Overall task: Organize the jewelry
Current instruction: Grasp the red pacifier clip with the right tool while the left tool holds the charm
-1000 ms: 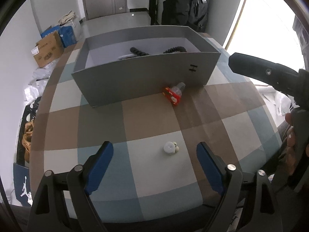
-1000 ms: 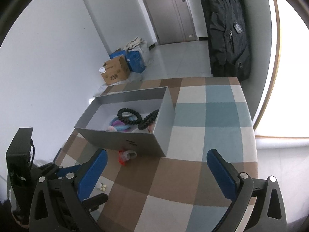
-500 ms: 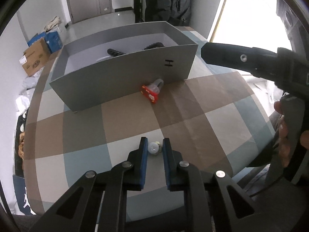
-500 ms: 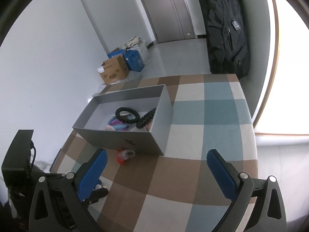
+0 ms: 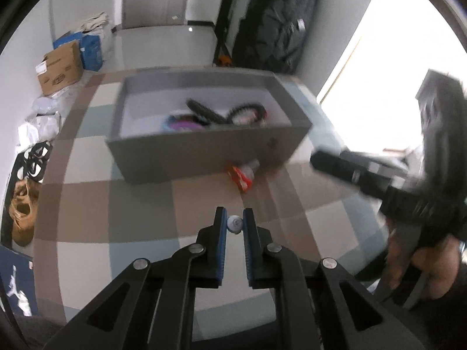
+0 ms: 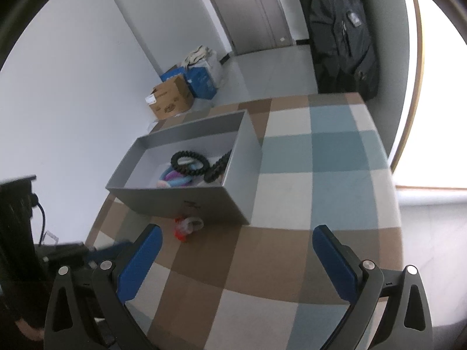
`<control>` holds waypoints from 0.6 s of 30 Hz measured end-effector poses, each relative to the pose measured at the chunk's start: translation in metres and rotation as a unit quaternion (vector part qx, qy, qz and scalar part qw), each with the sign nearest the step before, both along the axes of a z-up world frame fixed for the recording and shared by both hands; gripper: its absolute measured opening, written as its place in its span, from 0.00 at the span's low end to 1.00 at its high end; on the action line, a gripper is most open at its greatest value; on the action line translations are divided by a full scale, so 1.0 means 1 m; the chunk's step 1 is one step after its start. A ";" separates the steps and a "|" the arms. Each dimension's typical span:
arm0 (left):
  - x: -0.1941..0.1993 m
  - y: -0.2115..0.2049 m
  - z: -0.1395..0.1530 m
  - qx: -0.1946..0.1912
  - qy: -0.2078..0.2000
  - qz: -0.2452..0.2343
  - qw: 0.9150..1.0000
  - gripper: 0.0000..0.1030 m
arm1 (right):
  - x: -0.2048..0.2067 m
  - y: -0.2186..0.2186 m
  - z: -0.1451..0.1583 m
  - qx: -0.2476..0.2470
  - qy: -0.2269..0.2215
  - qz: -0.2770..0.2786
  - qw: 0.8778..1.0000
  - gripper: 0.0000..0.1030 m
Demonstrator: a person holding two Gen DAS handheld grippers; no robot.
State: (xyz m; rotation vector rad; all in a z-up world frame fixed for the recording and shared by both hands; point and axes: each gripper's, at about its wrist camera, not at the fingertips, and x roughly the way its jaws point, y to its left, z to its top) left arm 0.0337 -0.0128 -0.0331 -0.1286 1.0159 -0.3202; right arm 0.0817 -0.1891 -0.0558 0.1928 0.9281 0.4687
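My left gripper (image 5: 234,224) is clenched on the small pale earring (image 5: 234,223), near the grey box (image 5: 204,157); it looks light, slippery and fragile, so my 2 pads should pinch its round body gently. My right gripper (image 6: 233,250) is released.

1. Round table under a checked cloth (image 6: 338,157) of brown, cream and blue-grey squares.
2. Brown cardboard carton (image 6: 172,99) on the grey floor by the white wall, just beside a blue-and-white box (image 6: 201,80).
3. Black padded jacket (image 6: 341,35) hanging beside the grey door (image 6: 251,8).
4. Crumpled white plastic bags (image 5: 41,119) on the floor left of the table.
5. Tan shoes (image 5: 22,218) below them, near a dark blue box (image 5: 17,283) printed with a white figure.
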 end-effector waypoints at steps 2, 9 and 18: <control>0.003 0.011 0.005 -0.022 -0.008 0.019 1.000 0.06 | -0.001 0.005 -0.002 -0.002 0.001 0.009 1.000 1.00; 0.018 0.043 0.011 -0.089 -0.017 0.076 0.993 0.06 | -0.007 0.039 -0.004 -0.016 -0.012 0.056 0.998 0.97; 0.034 0.065 0.008 -0.110 -0.012 0.099 0.989 0.06 | -0.004 0.073 -0.022 -0.057 0.004 0.063 0.996 0.75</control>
